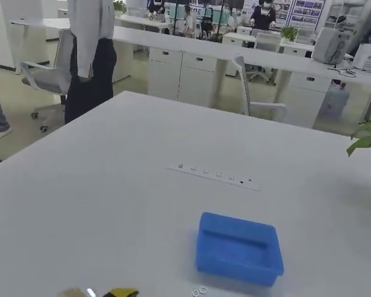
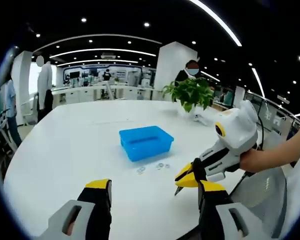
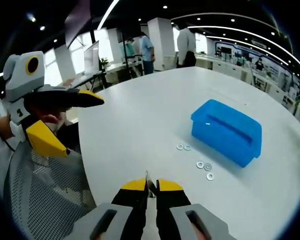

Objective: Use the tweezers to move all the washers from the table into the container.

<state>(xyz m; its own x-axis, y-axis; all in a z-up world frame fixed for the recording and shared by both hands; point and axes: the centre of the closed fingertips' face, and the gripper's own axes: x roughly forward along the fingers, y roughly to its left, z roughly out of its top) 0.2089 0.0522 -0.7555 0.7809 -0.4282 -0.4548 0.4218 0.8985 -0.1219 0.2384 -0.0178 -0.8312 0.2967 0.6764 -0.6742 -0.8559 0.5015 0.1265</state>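
Five washers [image 3: 200,164], all left to move, lie on the tabletop [image 3: 140,115] beside the seemingly empty container [image 3: 227,130]; jaws of the right gripper [image 3: 149,187] clamp the tweezers [image 3: 147,179], those of the left gripper [image 2: 155,186] gape empty.

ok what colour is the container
The container is bright blue all over, shown best in the right gripper view.

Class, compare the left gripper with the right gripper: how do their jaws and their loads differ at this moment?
The left gripper has its jaws wide apart; the right gripper has its jaws nearly closed. The left gripper holds nothing, while the right gripper pinches the thin tweezers between its tips. Both have black jaws with yellow tips, and both are short of the washers beside the blue container.
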